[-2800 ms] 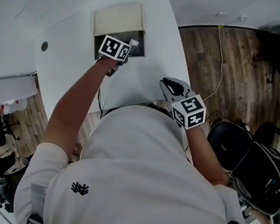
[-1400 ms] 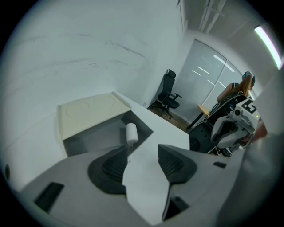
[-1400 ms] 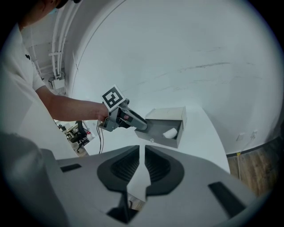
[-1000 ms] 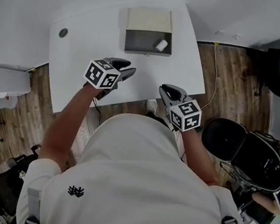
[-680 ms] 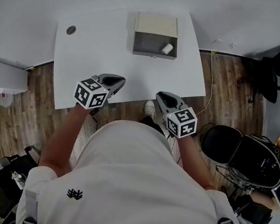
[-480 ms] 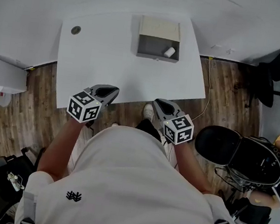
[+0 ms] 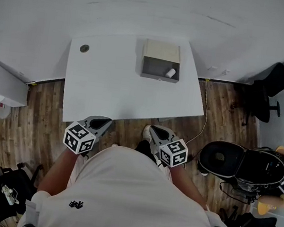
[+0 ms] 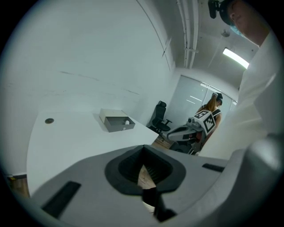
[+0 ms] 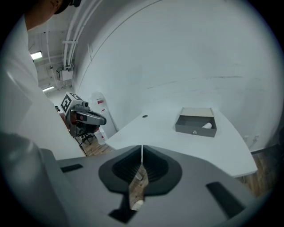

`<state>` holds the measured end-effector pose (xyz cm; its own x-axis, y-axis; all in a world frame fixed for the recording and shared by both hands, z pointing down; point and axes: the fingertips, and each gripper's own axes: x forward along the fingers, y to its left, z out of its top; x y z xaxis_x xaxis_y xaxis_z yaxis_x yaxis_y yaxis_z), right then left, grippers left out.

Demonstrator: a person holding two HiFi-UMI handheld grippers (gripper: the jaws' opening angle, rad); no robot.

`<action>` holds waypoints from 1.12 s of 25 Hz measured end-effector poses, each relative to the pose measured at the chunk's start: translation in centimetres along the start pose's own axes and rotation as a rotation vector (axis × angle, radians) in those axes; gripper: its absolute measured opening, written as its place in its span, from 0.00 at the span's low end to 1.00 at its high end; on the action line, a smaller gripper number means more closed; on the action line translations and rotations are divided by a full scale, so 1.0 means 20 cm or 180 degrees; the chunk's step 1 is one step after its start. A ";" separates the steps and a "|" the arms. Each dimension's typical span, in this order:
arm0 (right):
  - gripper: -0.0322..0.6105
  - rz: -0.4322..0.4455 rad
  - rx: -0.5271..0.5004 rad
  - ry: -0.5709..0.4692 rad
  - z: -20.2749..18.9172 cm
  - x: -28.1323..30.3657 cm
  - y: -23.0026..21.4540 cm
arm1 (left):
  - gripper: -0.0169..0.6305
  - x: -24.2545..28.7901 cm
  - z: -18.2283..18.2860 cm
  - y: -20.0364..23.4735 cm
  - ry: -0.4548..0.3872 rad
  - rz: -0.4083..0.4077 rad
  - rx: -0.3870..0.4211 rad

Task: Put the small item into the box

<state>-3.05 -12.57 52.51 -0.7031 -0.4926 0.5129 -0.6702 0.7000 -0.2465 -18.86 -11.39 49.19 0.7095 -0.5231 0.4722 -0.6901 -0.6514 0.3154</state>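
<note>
A small white item (image 7: 170,72) lies in the open grey box (image 7: 159,75) at the far side of the white table (image 7: 114,86); the box (image 9: 195,126) with the item (image 9: 207,125) also shows in the right gripper view, and small (image 8: 117,123) in the left gripper view. My left gripper (image 7: 102,123) is shut and empty, held off the table's near edge over the floor. My right gripper (image 7: 156,132) is beside it, also shut with nothing in it. Both are far from the box.
A round hole (image 7: 84,48) is in the table's far left corner. Black office chairs (image 7: 270,86) (image 7: 239,162) stand on the wood floor to the right. A white cabinet (image 7: 0,84) is at left. White walls rise behind the table.
The left gripper has let go of the item in the box, pulled back to the near side of the table and shut. The person has stepped back; both grippers are now off the table.
</note>
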 end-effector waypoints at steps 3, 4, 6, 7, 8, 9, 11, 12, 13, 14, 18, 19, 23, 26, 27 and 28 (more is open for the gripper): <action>0.07 -0.0034 -0.0037 -0.0011 0.03 -0.02 0.00 | 0.04 -0.02 0.02 -0.04 -0.0024 -0.0058 0.0039; 0.07 -0.0046 -0.0043 -0.0013 0.03 -0.03 0.00 | 0.04 -0.02 0.01 -0.05 -0.0016 -0.0071 0.0066; 0.07 -0.0075 -0.0070 -0.0022 0.04 -0.05 0.01 | 0.04 -0.03 0.01 -0.06 -0.0001 -0.0108 0.0093; 0.07 -0.0096 -0.0086 -0.0026 0.05 -0.06 0.01 | 0.04 -0.03 0.00 -0.07 0.0005 -0.0129 0.0105; 0.07 -0.0116 -0.0094 -0.0026 0.05 -0.07 0.01 | 0.04 -0.04 0.00 -0.06 0.0010 -0.0139 0.0116; 0.07 -0.0132 -0.0094 -0.0020 0.06 -0.07 0.01 | 0.04 -0.04 0.00 -0.05 0.0011 -0.0137 0.0117; 0.07 -0.0145 -0.0088 0.0000 0.06 -0.07 0.00 | 0.04 -0.05 0.00 -0.03 0.0000 -0.0120 0.0081; 0.07 -0.0145 -0.0091 0.0010 0.05 -0.07 0.00 | 0.04 -0.05 0.00 -0.02 -0.0009 -0.0113 0.0067; 0.07 -0.0146 -0.0099 0.0018 0.05 -0.07 0.01 | 0.04 -0.05 0.01 -0.01 -0.0017 -0.0110 0.0068; 0.07 -0.0147 -0.0108 0.0021 0.06 -0.07 0.01 | 0.04 -0.05 0.01 0.00 -0.0024 -0.0108 0.0081; 0.07 -0.0145 -0.0139 0.0007 0.08 -0.06 0.02 | 0.04 -0.04 0.05 0.00 -0.0068 -0.0112 0.0124; 0.07 -0.0143 -0.0151 0.0005 0.08 -0.06 0.02 | 0.04 -0.04 0.05 0.00 -0.0083 -0.0117 0.0126; 0.07 -0.0111 -0.0230 -0.0007 0.10 -0.04 0.06 | 0.04 -0.05 0.05 -0.01 -0.0113 -0.0094 0.0171; 0.07 -0.0070 -0.0290 0.0008 0.09 -0.03 0.10 | 0.04 -0.07 0.04 -0.01 -0.0138 -0.0050 0.0169; 0.06 -0.0064 -0.0305 0.0010 0.09 -0.03 0.11 | 0.04 -0.08 0.03 -0.01 -0.0146 -0.0048 0.0159; 0.06 -0.0062 -0.0311 0.0010 0.08 -0.03 0.12 | 0.04 -0.08 0.02 -0.02 -0.0148 -0.0048 0.0153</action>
<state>-4.65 -11.46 50.28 -0.6894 -0.5051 0.5193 -0.6572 0.7376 -0.1551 -19.72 -10.53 47.88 0.7264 -0.5373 0.4285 -0.6724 -0.6844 0.2817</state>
